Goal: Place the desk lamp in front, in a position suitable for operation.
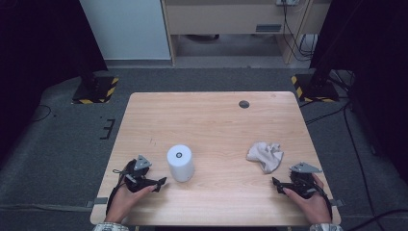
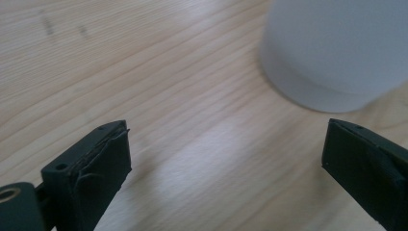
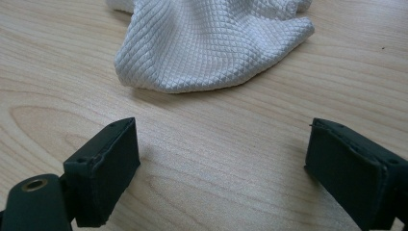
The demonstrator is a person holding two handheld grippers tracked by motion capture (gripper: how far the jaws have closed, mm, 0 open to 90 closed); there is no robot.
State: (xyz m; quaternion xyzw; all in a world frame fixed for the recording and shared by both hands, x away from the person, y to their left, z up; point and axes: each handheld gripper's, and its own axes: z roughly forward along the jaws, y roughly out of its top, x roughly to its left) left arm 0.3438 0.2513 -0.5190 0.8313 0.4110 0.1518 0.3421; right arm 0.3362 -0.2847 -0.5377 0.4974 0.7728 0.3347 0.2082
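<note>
A white cylinder [image 1: 180, 162] stands upright on the wooden table [image 1: 211, 120], left of centre near the front. My left gripper [image 1: 161, 183] rests just to its left, open, with bare wood between its jaws; the left gripper view has the cylinder's base [image 2: 332, 53] close ahead at the upper right. A crumpled white cloth [image 1: 265, 155] lies at the front right. My right gripper [image 1: 275, 183] sits just in front of it, open and holding nothing. In the right gripper view the cloth [image 3: 202, 43], with its diamond weave, lies a short way beyond the jaw tips.
A small dark round cap [image 1: 244, 104] is set in the tabletop near the far edge. Two stand bases with yellow-black stripes [image 1: 95, 89] [image 1: 313, 87] sit on the grey floor beyond the table's far corners. Cables run along the floor at the right.
</note>
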